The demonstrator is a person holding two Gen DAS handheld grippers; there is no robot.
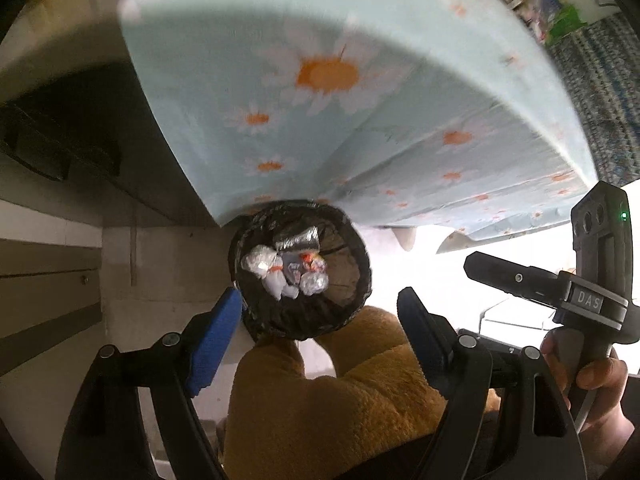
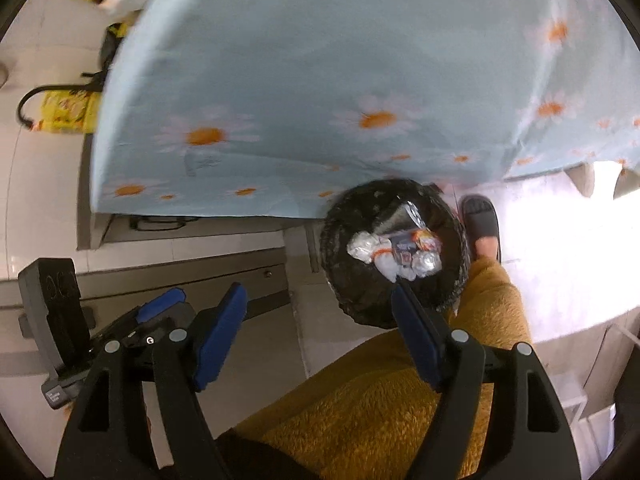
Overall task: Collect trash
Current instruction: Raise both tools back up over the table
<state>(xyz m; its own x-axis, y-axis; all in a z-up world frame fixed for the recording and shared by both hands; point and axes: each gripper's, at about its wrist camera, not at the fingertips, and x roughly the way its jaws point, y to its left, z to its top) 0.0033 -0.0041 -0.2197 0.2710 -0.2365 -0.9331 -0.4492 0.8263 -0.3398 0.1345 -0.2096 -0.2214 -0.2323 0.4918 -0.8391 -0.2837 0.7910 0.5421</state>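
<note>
Both grippers, left (image 1: pixel 320 332) and right (image 2: pixel 316 328), hovered wide, empty, over the bin (image 2: pixel 394 254); you should release trash squarely above its rim.

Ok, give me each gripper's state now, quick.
Left gripper: open, holding nothing, above the trash bin.
Right gripper: open, holding nothing.
</note>
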